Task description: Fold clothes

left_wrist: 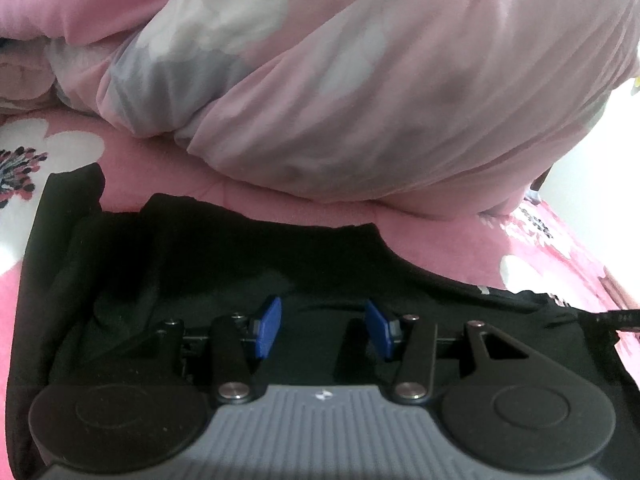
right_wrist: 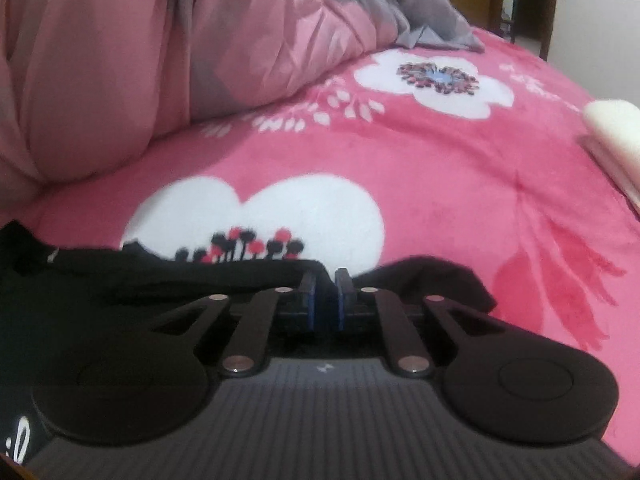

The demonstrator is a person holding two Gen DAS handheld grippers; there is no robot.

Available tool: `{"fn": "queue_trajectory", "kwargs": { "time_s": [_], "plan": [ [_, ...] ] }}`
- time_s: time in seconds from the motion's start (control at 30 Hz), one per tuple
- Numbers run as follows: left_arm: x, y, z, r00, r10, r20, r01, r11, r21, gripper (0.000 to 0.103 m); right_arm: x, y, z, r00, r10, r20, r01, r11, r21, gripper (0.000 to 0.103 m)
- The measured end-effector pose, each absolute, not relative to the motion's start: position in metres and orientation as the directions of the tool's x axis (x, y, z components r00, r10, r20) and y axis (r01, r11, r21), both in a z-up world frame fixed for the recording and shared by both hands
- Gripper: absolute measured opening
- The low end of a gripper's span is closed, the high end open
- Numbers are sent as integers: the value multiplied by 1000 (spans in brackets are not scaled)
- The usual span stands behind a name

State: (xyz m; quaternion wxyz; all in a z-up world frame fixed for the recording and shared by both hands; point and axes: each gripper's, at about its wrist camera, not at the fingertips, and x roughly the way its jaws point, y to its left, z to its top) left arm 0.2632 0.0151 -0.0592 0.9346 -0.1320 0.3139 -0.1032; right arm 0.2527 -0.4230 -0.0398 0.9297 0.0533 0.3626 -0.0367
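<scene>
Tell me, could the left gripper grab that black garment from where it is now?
Probably yes. The left gripper is open with its blue pads right over the black garment, which lies spread on the pink bedspread; nothing sits between them.

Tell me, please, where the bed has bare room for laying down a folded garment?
The blanket lies bare on the right, between the black garment and the white object. It is crowded behind, where the bunched duvet lies, and near the left gripper, where the garment covers the bed.
</scene>
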Motion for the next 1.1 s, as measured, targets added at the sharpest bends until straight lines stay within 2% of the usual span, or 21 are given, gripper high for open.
{"fn": "queue_trajectory", "kwargs": {
  "time_s": [0.03,0.17,0.2,0.33,0.43,0.67,0.7,0.73,0.87,1.1],
  "plan": [
    [263,16,-59,781,-278,-559,110,943,-316,49,253,-425,-35,739,-28,-673,114,990,84,27],
    [264,17,-60,779,-287,-557,112,939,-326,49,244,-429,-7,779,-20,-626,96,992,87,36],
    [263,17,-60,780,-287,-557,113,939,-325,49,241,-428,1,787,-11,-617,84,992,89,42],
    [261,14,-59,783,-281,-555,118,943,-311,51,250,-407,11,767,105,-633,12,984,178,43],
    [261,13,-59,785,-276,-555,120,946,-301,51,282,-382,-7,703,129,-699,-20,987,162,43],
    [261,13,-60,787,-282,-548,127,944,-304,53,342,-327,-41,560,150,-815,-119,988,100,35],
    [261,13,-60,787,-286,-547,129,943,-307,54,340,-323,-38,558,140,-818,-145,987,69,24],
    [260,13,-60,787,-287,-546,131,943,-307,54,338,-318,-36,554,132,-822,-170,984,43,1],
    [259,11,-60,789,-281,-546,134,946,-294,54,324,-299,-30,612,66,-788,-222,971,-91,1],
    [258,11,-61,788,-283,-546,137,946,-293,55,328,-286,-35,763,-33,-645,-128,971,-200,0]
  ]
}}
